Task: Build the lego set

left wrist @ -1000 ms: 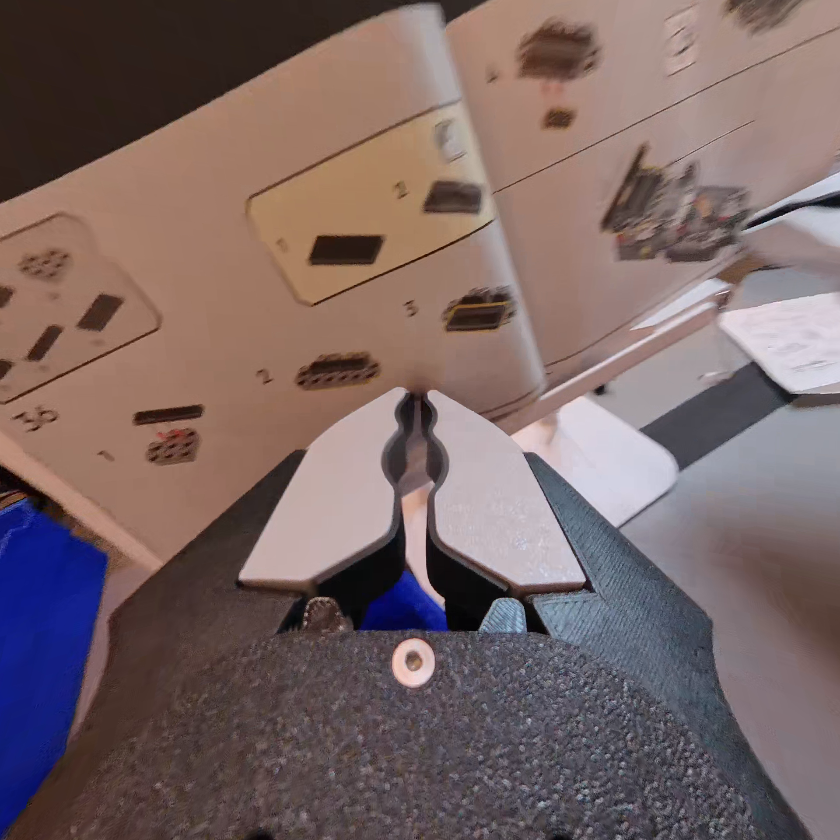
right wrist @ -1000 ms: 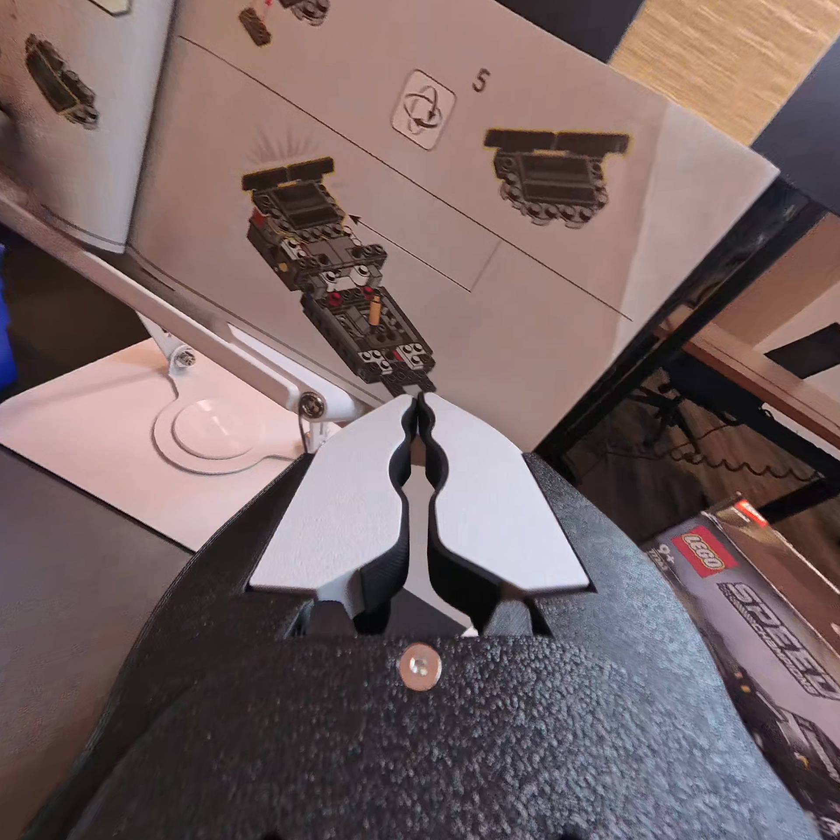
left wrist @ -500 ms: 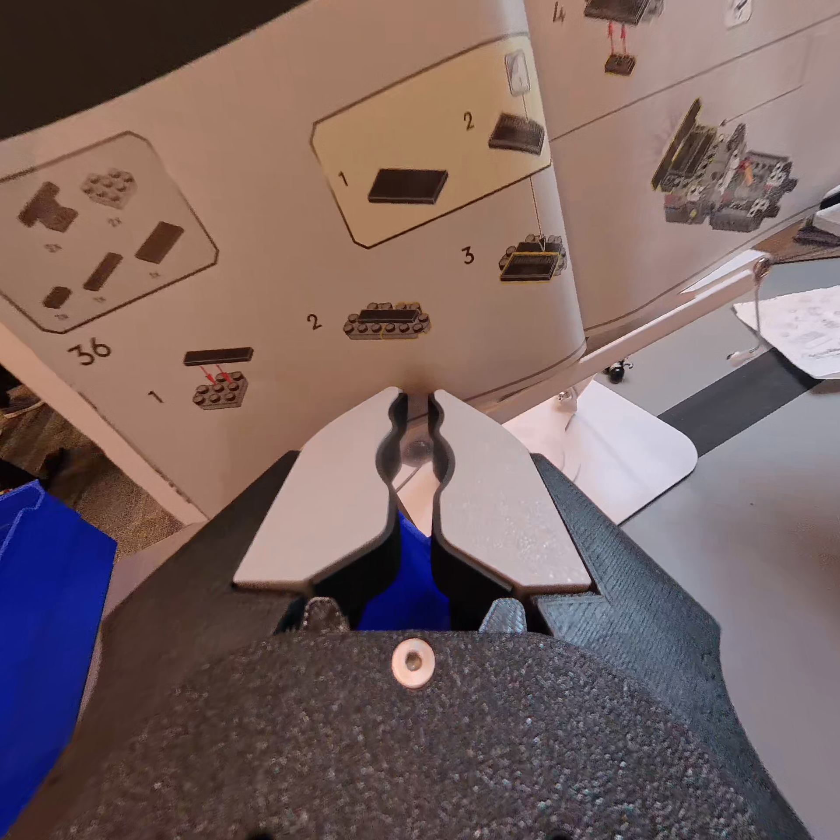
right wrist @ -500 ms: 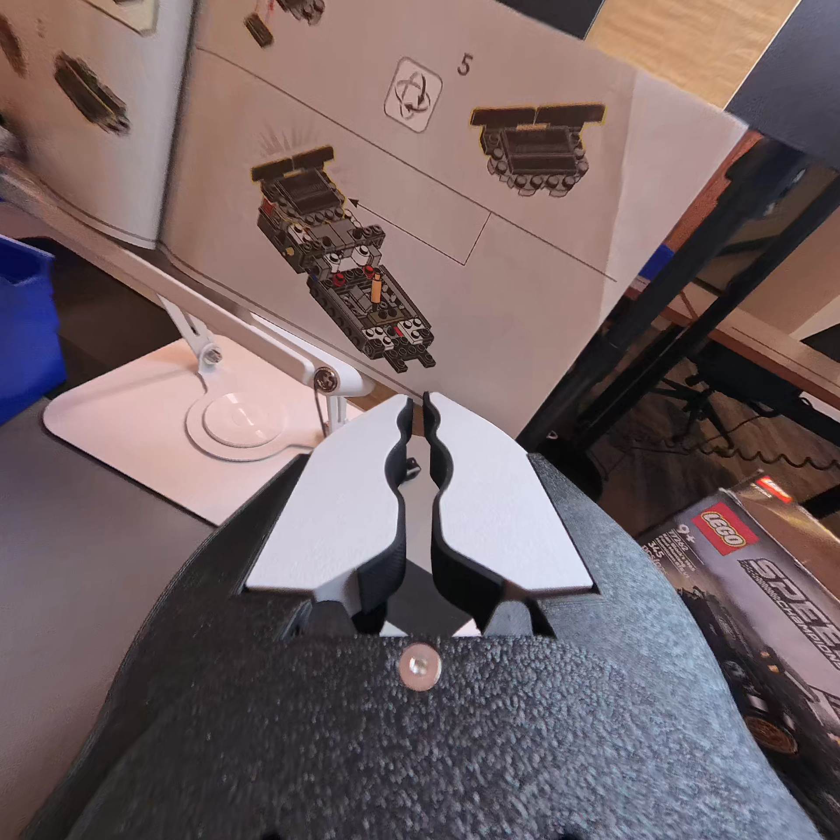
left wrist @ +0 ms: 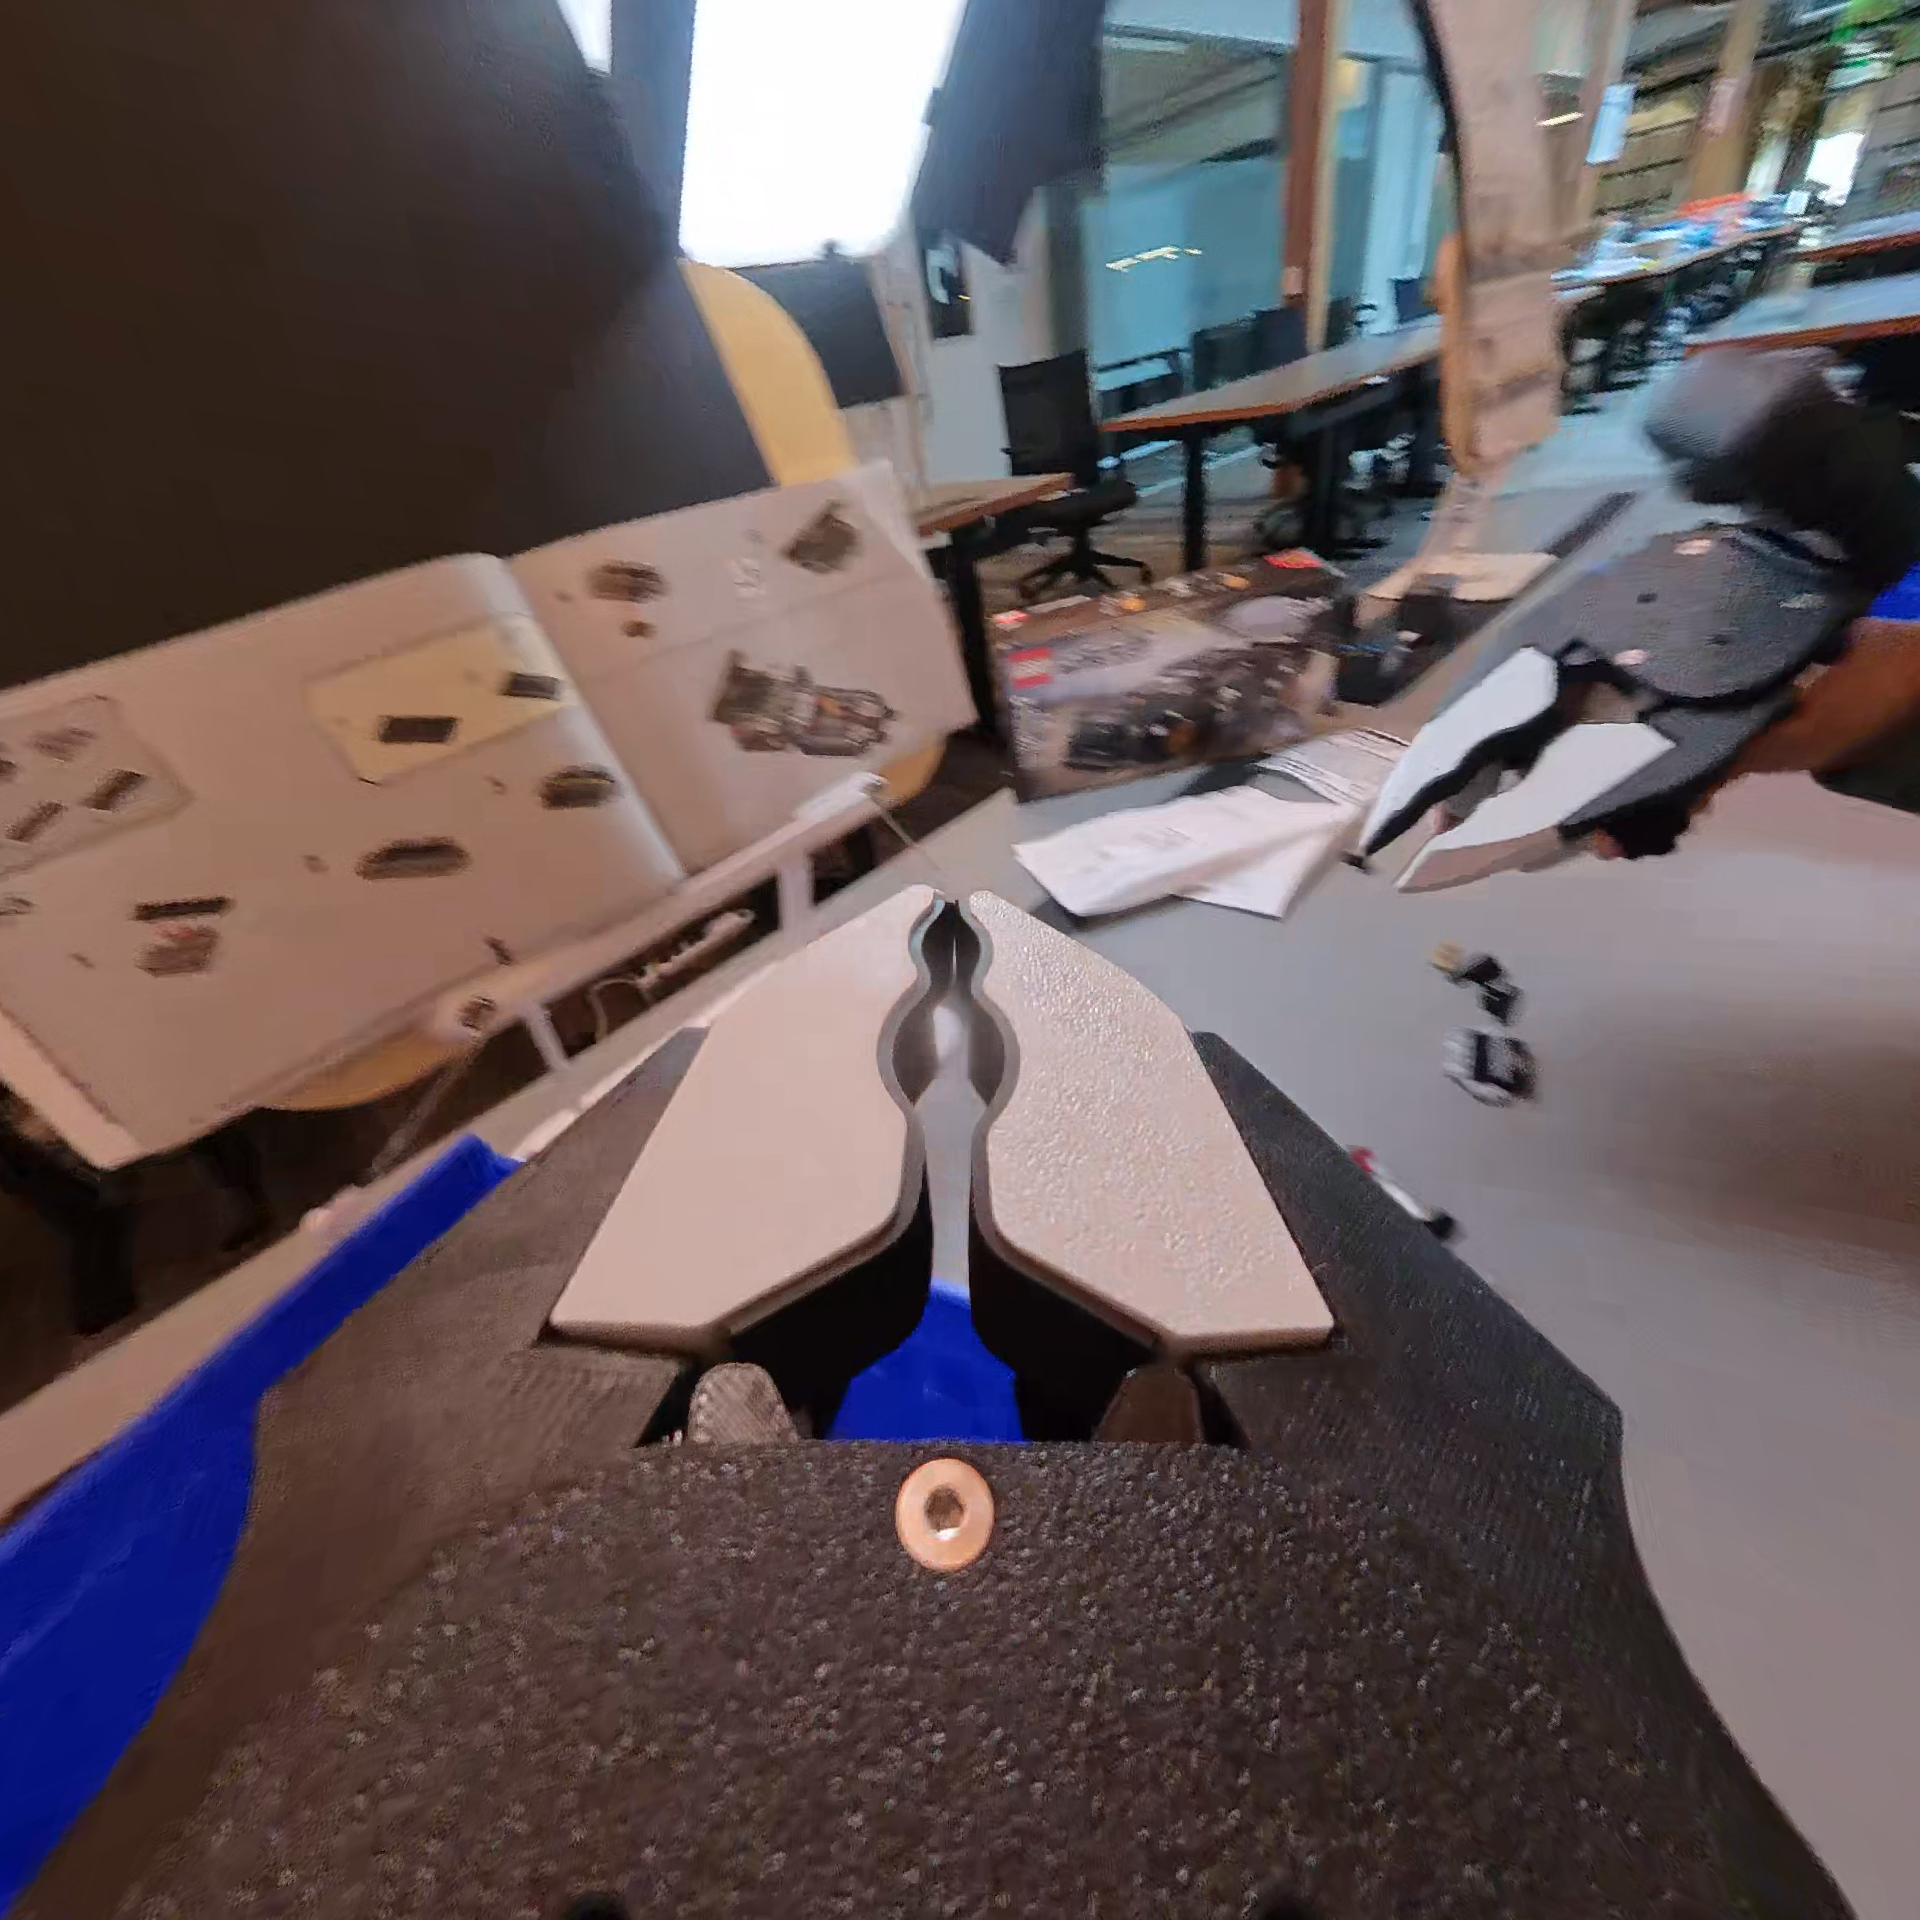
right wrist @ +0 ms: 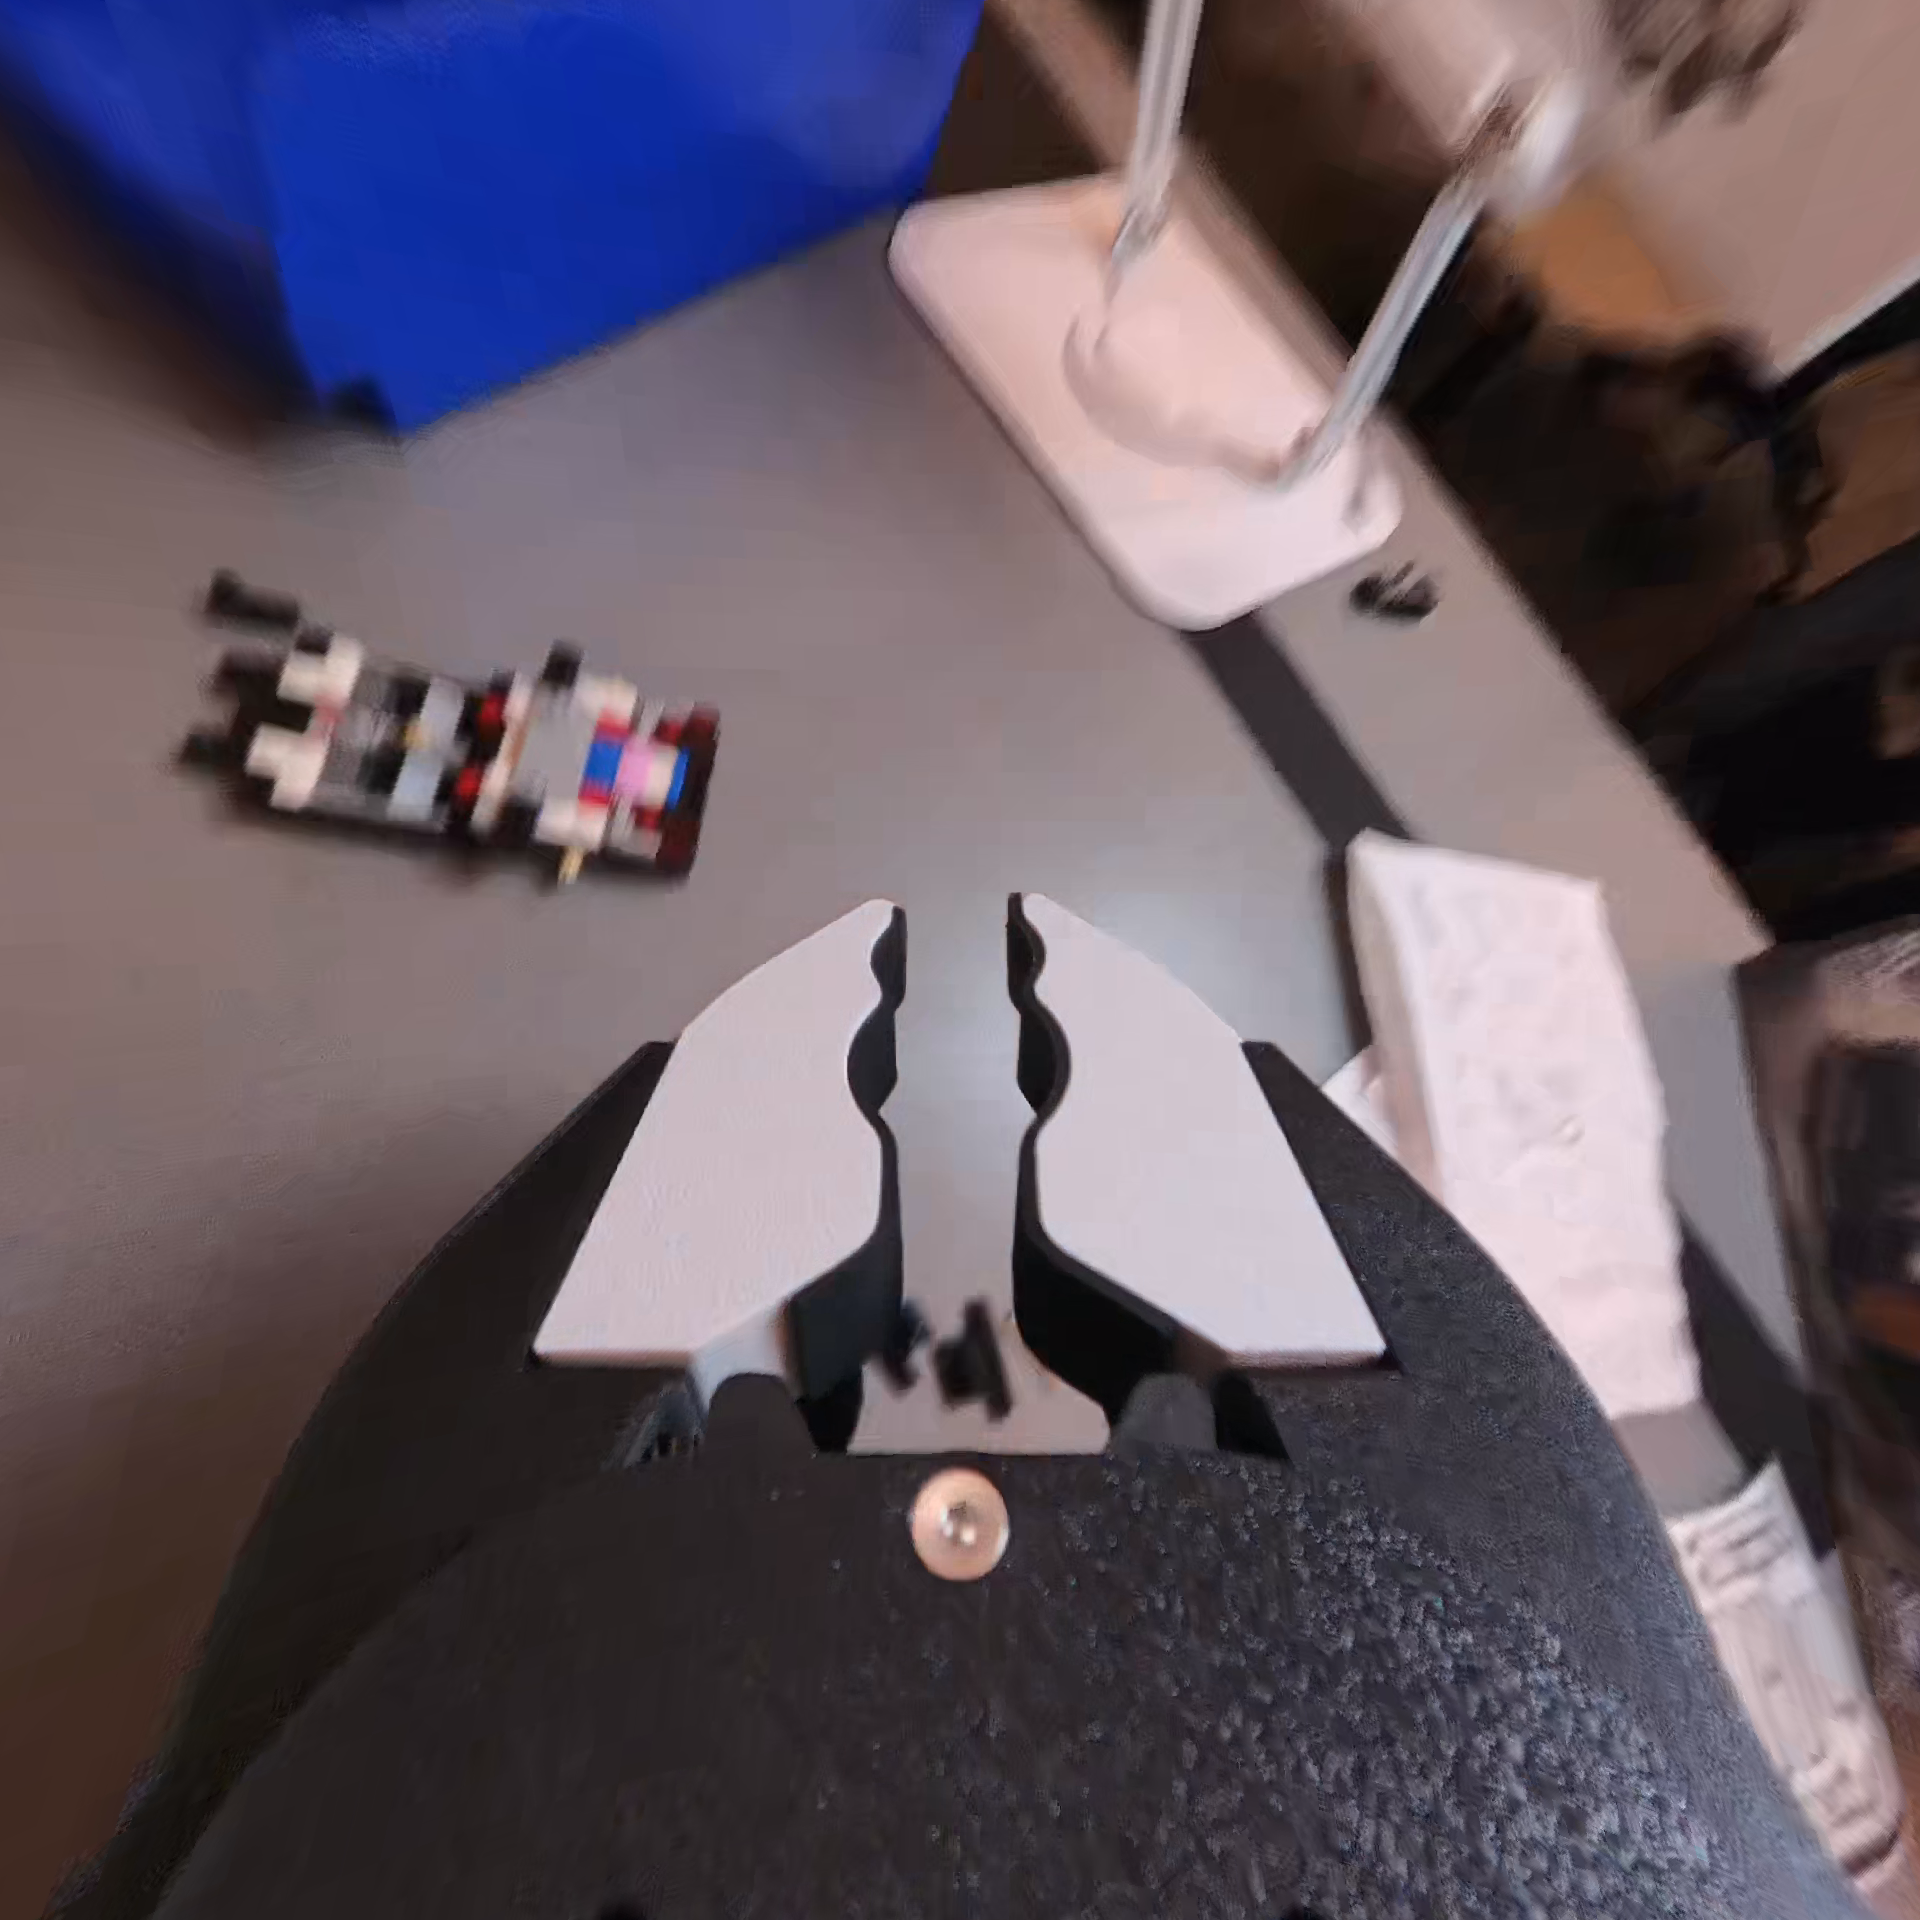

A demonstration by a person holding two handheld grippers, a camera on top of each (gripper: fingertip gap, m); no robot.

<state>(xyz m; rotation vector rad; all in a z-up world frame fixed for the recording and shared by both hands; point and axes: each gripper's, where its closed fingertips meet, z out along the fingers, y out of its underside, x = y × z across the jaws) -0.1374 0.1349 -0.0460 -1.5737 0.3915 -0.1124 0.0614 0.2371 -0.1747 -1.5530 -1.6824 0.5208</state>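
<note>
2 grippers over a grey table (right wrist: 312, 1091), both views motion-blurred. Left gripper (left wrist: 948, 914): tips together, nothing between them, above a blue bin (left wrist: 125, 1507) cut off at the frame edge, facing an open instruction booklet (left wrist: 416, 790) on a white stand (right wrist: 1143, 416). Right gripper (right wrist: 954, 914): jaws slightly parted, empty, hovering near a partly built brick car (right wrist: 457, 758); small dark pieces (right wrist: 961, 1351) beneath it are indistinct.

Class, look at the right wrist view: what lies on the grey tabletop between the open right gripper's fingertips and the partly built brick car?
Only bare grey tabletop lies between the right gripper and the partly built brick car, shown in the right wrist view.
</note>
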